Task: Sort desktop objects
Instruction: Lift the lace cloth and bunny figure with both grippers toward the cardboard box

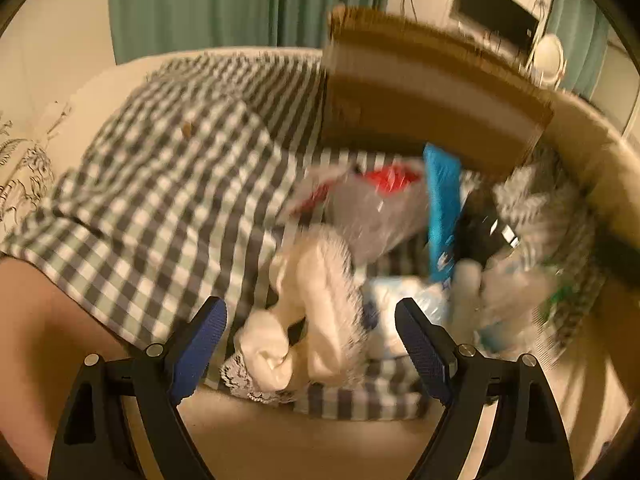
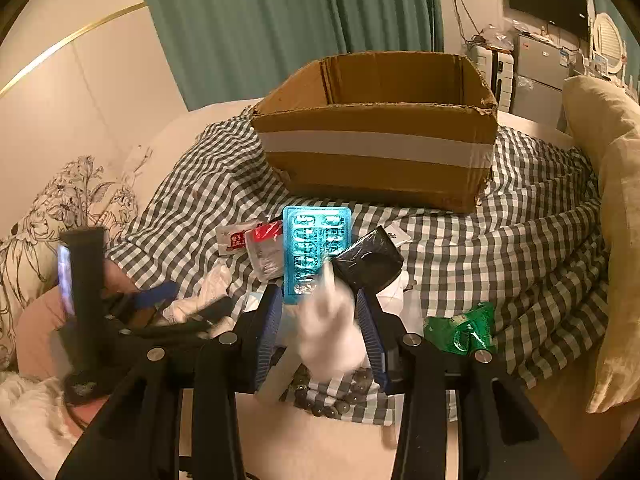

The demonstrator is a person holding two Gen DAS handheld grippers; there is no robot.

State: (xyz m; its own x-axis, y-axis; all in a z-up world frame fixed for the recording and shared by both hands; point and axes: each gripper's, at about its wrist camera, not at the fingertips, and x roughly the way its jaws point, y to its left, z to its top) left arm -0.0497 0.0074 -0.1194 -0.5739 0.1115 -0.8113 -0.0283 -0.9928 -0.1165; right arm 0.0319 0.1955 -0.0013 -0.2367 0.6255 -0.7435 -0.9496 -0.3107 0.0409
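Note:
An open cardboard box (image 2: 376, 152) stands on the checked cloth (image 2: 520, 248) at the back; it also shows blurred in the left wrist view (image 1: 432, 96). In front of it lie a blue blister pack (image 2: 316, 248), a red and white sachet (image 2: 260, 236), a black pouch (image 2: 370, 260) and a green packet (image 2: 464, 328). My right gripper (image 2: 320, 316) is shut on a white cloth item (image 2: 332, 332). My left gripper (image 1: 310, 332) is open above white socks with lace trim (image 1: 304, 328). The left gripper also shows at the left of the right wrist view (image 2: 160, 300).
A beige cushion (image 2: 616, 220) lies at the right. A floral pillow (image 2: 52, 216) lies at the left. Green curtains (image 2: 288, 20) hang behind. A bead bracelet (image 2: 328, 404) lies near the cloth's front edge. The left wrist view is motion blurred.

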